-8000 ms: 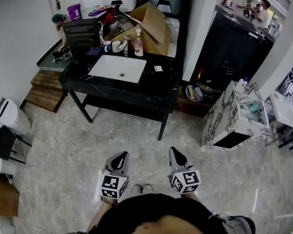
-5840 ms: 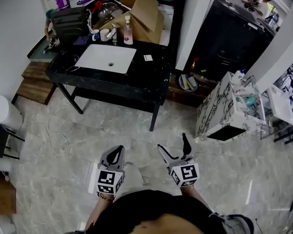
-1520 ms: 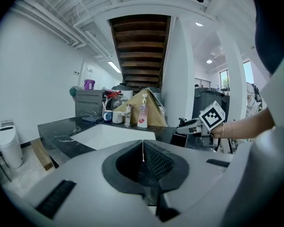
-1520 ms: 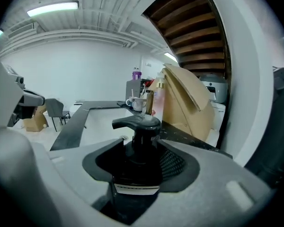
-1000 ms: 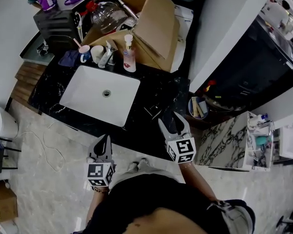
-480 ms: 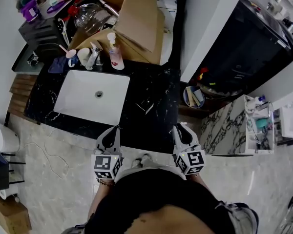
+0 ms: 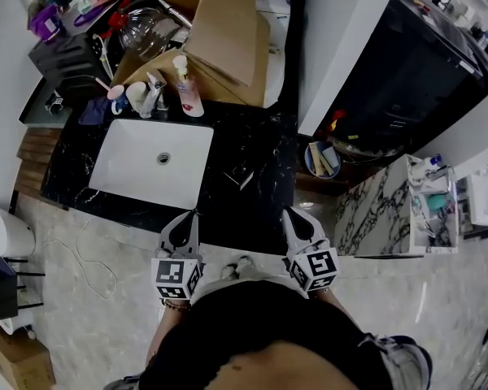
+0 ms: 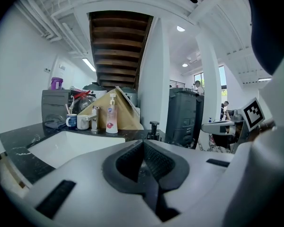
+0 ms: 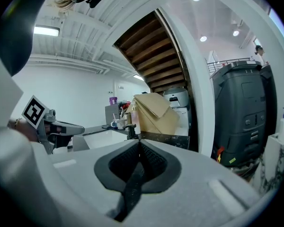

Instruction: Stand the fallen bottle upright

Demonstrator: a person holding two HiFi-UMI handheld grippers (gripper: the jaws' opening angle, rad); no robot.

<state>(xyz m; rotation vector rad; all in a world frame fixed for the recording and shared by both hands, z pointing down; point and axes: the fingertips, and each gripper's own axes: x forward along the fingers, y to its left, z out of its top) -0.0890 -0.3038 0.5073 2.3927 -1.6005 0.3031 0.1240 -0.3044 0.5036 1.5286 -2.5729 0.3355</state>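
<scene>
The right claw (image 7: 289, 214) had just been closing and now stood shut, pads together with nothing between them. A second earlier it had been out over the bench (image 7: 268, 149) with its jaws apart. Now it sat drawn back at the near edge, level with the left claw (image 7: 192, 216), which was likewise closed on nothing. Both pointed across the bench, tipped only slightly downward.

The likeliest candidate for the task's thing was a small dark bottle (image 8: 154, 129) on the black top. It lay ahead of the left claw and a little to its right, ahead of the right claw and a little to its left, and apart from both. In each claw view it showed a pump head uppermost over a wider body, which read as standing rather than lying. From the head view it was too small to tell. A taller pump bottle (image 7: 184, 84) stood upright much farther ahead of the left claw, beyond the sink (image 7: 138, 173) and in front of a cardboard box (image 7: 228, 23).

If the dark bottle was the one meant, an empty claw closing as it pulled away suited a release already made, and the job looked done. No other bottle showed on its side. If it was in fact down, the right claw would have to open again before going in.
</scene>
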